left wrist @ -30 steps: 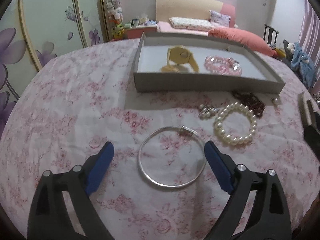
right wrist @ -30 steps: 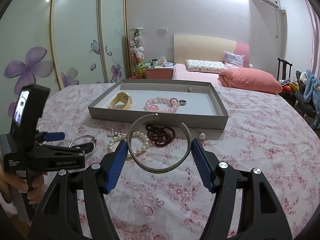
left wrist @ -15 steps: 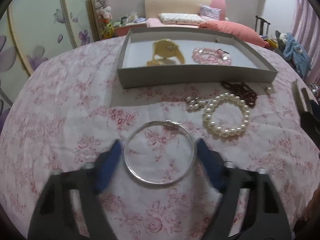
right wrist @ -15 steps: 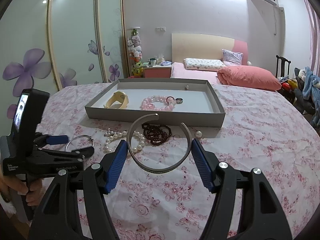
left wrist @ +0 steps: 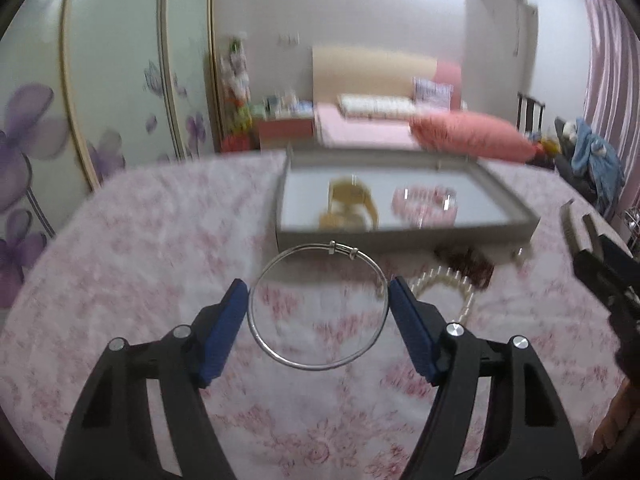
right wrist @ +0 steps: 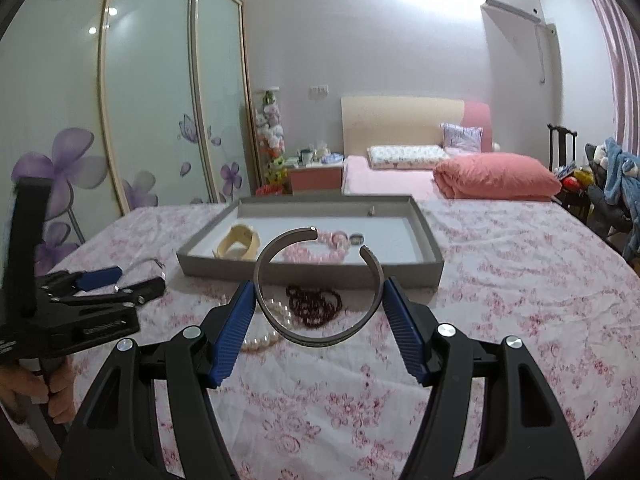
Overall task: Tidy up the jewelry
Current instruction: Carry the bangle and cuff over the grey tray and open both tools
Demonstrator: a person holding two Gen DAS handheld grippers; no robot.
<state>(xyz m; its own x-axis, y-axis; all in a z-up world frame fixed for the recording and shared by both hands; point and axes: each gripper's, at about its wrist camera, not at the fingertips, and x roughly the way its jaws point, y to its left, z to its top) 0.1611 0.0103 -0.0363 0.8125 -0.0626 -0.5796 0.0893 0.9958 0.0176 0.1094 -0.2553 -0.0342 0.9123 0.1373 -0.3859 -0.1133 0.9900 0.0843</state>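
Observation:
My left gripper (left wrist: 317, 284) is shut on a thin silver bangle (left wrist: 316, 367), its blue pads pressing the ring's two sides, and holds it above the floral tablecloth. My right gripper (right wrist: 319, 282) is shut on a dark grey open cuff bracelet (right wrist: 320, 340), also held in the air. Beyond both lies the grey tray (right wrist: 304, 276) with a yellow watch (right wrist: 238, 246), a pink bead bracelet (right wrist: 312, 254) and a small ring (right wrist: 357, 239). The right wrist view shows the left gripper (right wrist: 100, 284) at the left with the bangle in it.
A pearl bracelet (right wrist: 260, 340) and a dark red bead bracelet (right wrist: 314, 306) lie on the cloth in front of the tray. A hand (right wrist: 24, 392) holds the left gripper's handle. A bed, wardrobe doors and a chair stand behind the table.
The left gripper's jaws came together on the silver bangle and lifted it off the cloth, tilting up towards the tray. The right gripper kept the cuff almost still.

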